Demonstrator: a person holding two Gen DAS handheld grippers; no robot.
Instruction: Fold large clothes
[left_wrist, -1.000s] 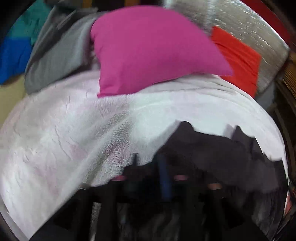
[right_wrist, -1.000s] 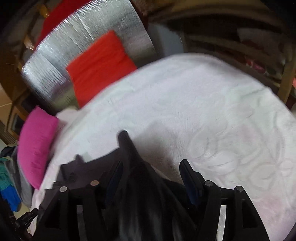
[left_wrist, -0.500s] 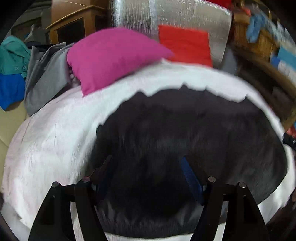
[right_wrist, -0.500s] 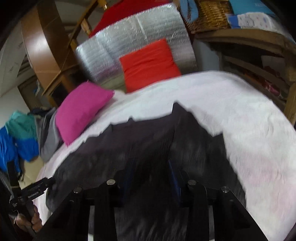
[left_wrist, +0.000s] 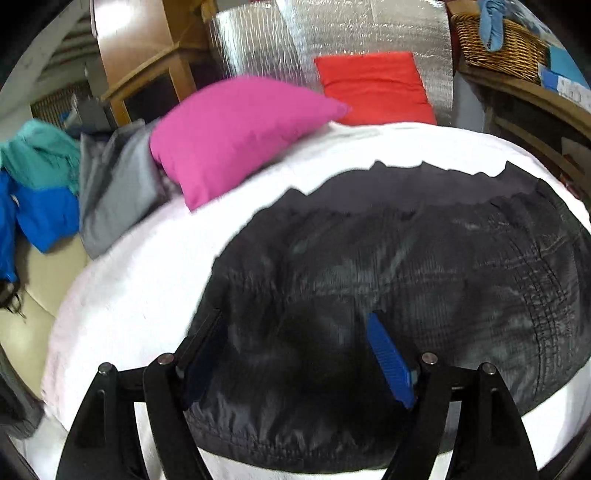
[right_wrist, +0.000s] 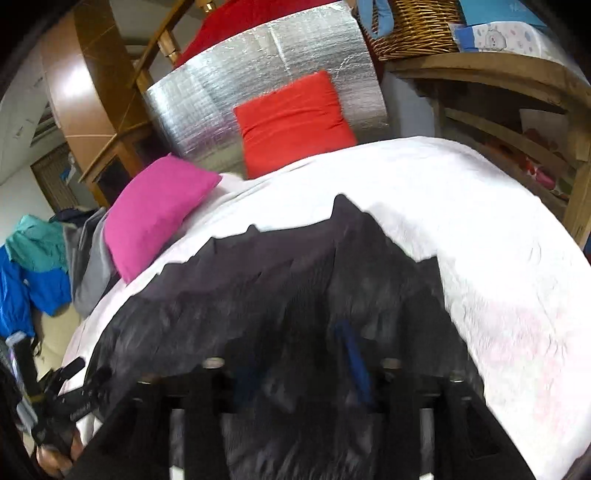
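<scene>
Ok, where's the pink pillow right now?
Pink pillow lies at the bed's far left, between the grey garment and the red cushion.

**No readable text in either view**

Little lettering shows, and none of it can be made out. In the right wrist view, the white and blue box (right_wrist: 495, 35) on the shelf beside the wicker basket (right_wrist: 413, 29) bears a printed cartoon figure and small marks, too small to read. The left claw (right_wrist: 79, 384), seen at that view's lower left edge, carries pale lettering, blurred past reading.
</scene>
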